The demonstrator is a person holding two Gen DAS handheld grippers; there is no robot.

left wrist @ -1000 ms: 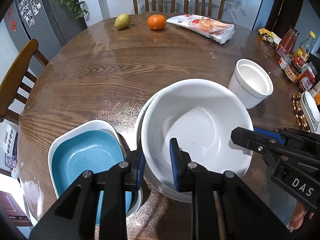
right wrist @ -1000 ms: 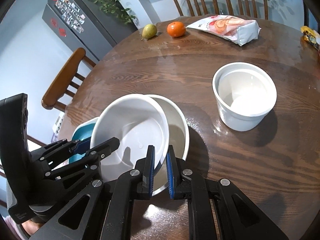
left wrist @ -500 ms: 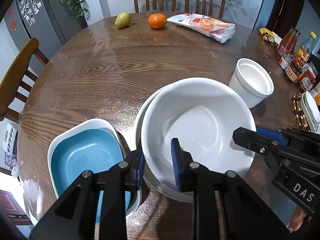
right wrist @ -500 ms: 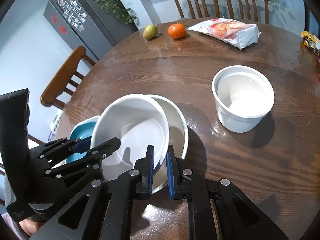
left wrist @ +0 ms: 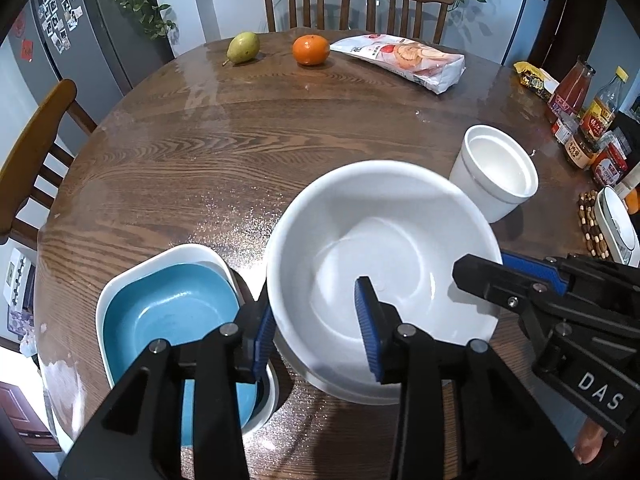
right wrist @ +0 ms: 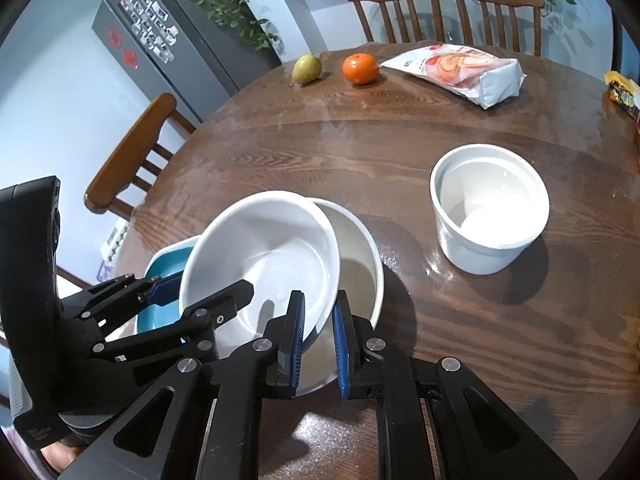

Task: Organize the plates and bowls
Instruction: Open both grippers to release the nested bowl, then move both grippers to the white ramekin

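Observation:
A round white bowl [left wrist: 384, 248] rests tilted inside a second white bowl [right wrist: 360, 248] near the table's front edge. My left gripper [left wrist: 316, 330] straddles the upper bowl's left rim. Its jaws are opening: the inner pad stands clear of the wall, so nothing is pinched. From the right, my right gripper [right wrist: 318, 342] is shut on the same bowl's [right wrist: 264, 252] near rim, and it also shows in the left wrist view [left wrist: 504, 270]. A blue square dish [left wrist: 168, 312] nested in a white square one lies to the left. A deep white pot [right wrist: 488, 208] stands alone to the right.
A pear [left wrist: 242, 47], an orange [left wrist: 311, 49] and a snack bag [left wrist: 404, 60] lie at the table's far side. Bottles and jars [left wrist: 592, 128] crowd the right edge beside a beaded trivet [left wrist: 592, 220]. Wooden chairs [left wrist: 352, 4] ring the table.
The left gripper's jaws have spread, and the inner finger has drawn away from the bowl's wall. The right gripper has kept its grip, and both hands have stayed put.

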